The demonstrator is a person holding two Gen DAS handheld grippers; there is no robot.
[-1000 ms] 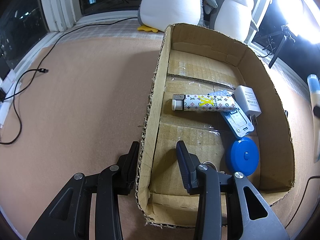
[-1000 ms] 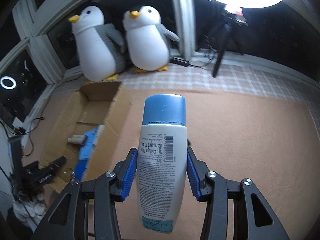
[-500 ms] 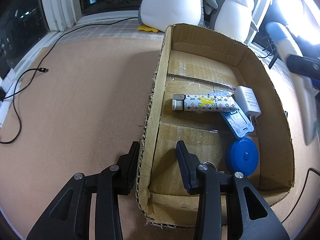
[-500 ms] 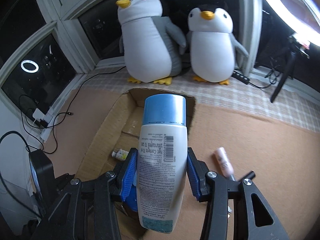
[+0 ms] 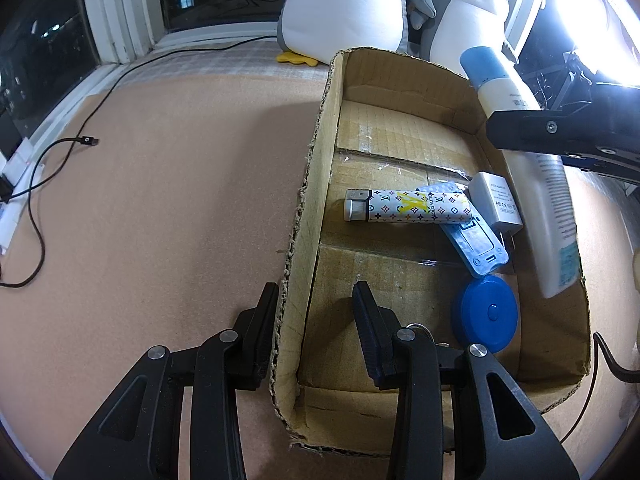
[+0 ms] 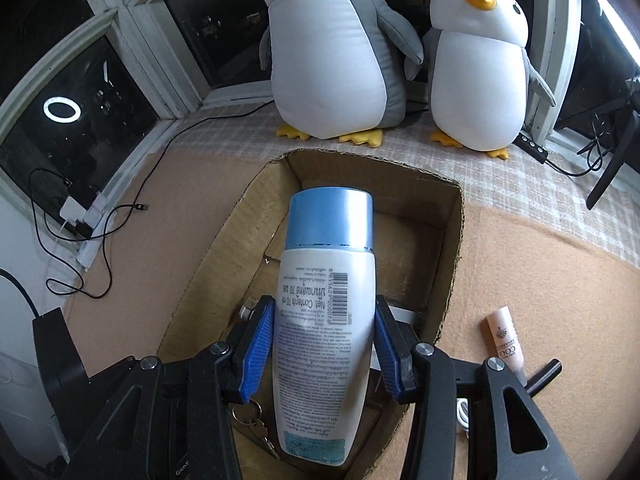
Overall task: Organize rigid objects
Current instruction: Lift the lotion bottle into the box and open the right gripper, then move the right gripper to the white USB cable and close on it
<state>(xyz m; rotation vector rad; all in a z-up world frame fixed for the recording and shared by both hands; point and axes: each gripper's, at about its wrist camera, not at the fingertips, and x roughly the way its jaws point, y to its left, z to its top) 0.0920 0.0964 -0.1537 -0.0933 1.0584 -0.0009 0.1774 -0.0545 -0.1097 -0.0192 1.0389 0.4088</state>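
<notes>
Nearest, the left gripper (image 5: 316,320) stood with its black fingers spread, straddling the left wall of the open brown cardboard box (image 5: 312,184), one finger outside and one inside. Beyond them, on the box floor, lay a round blue disc-shaped case (image 5: 485,313), a translucent blue flat device (image 5: 476,242), a white lighter patterned with coloured monograms (image 5: 408,207) and a white power adapter (image 5: 496,202). Over the box's right side, the right gripper (image 6: 324,344) pinched a white plastic bottle with a light-blue cap (image 6: 324,304) between its blue pads, cap pointing away. A pale pink cosmetic tube (image 6: 505,340) lay on the tan mat right of the box. Farthest, two plush penguins (image 6: 332,52) sat by the window.
</notes>
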